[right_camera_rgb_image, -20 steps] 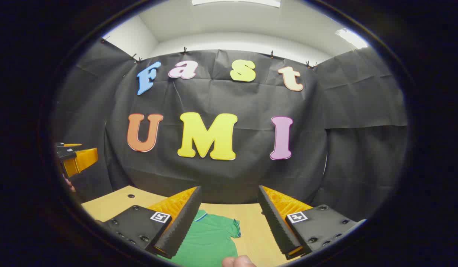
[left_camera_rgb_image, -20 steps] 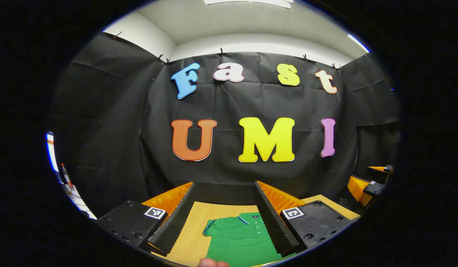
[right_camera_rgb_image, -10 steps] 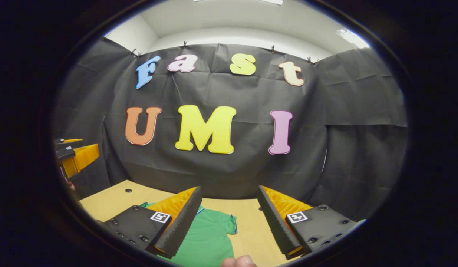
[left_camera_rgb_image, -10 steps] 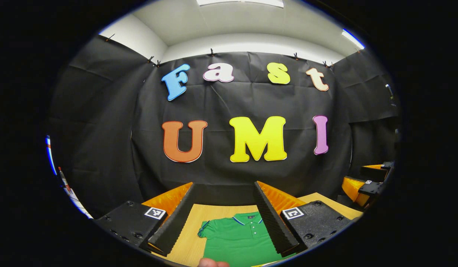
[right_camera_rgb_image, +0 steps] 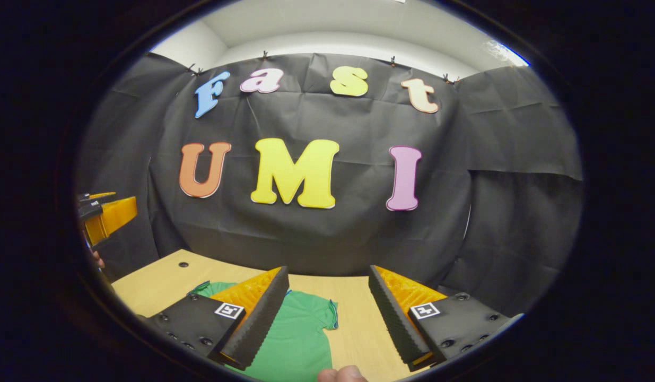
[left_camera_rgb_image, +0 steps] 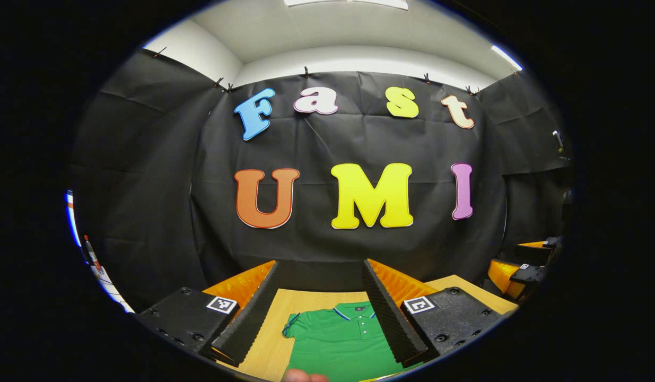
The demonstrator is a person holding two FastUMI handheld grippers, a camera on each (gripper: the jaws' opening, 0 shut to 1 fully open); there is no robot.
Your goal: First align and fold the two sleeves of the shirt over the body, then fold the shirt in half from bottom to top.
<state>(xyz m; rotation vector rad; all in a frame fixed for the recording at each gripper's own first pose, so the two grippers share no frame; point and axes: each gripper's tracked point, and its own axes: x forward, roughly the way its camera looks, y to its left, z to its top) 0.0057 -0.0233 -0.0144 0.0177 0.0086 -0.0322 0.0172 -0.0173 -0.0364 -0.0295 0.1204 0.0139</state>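
Lying flat: unbranded green shirt (left_camera_rgb_image: 340,345).

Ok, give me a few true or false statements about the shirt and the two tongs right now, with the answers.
1. The shirt is green and lies flat on the wooden table. True.
2. The left tongs are clamped on a sleeve. False: they are open, above the shirt.
3. The right tongs are open. True.
4. Both sleeves are already folded over the body. False: each sleeve spreads out to the side.
5. The shirt's collar is red. False: it is green with a blue and white edge.
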